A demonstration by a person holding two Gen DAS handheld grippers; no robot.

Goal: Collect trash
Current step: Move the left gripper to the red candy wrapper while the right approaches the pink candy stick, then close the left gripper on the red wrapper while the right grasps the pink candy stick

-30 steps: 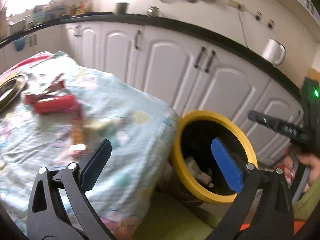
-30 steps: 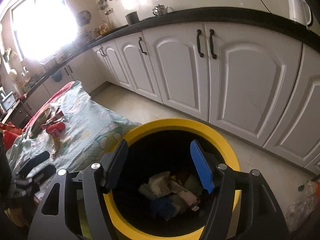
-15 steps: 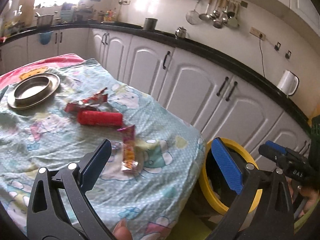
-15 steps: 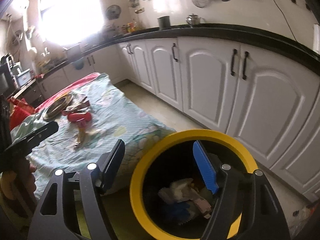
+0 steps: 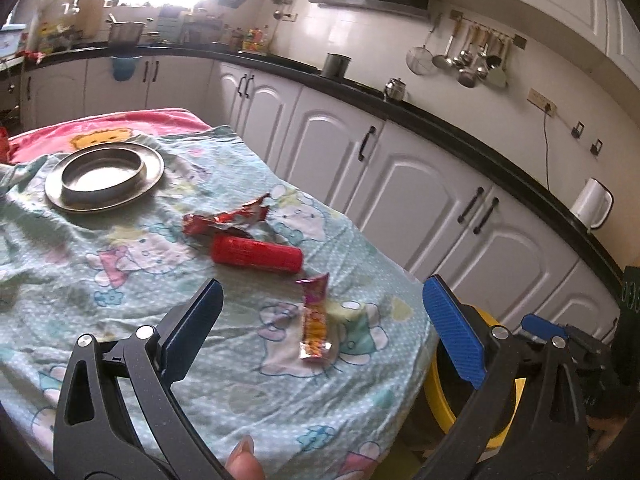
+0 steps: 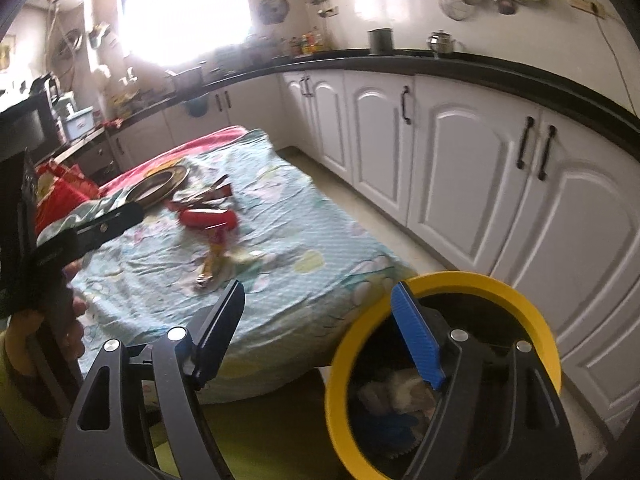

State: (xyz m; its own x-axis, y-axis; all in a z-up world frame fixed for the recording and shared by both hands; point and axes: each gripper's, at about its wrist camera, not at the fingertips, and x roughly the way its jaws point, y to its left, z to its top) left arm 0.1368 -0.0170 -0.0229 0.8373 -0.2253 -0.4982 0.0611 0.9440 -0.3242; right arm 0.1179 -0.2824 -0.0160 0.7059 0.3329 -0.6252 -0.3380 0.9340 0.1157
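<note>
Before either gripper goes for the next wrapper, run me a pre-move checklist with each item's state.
1. left gripper free of load: ok, its jaws stand wide with nothing between them.
2. right gripper free of load: ok, jaws have just been opening and are empty.
3. Trash left on the table: ok, a pink and orange wrapper, a red tube and a torn red wrapper lie on the patterned cloth.
4. Nearest piece reachable: ok, the pink and orange wrapper lies flat, apart from the others, ahead of the left gripper.
5. yellow bin ready: ok, open beside the table, scraps inside.
6. Room left in the bin: cannot tell.
</note>
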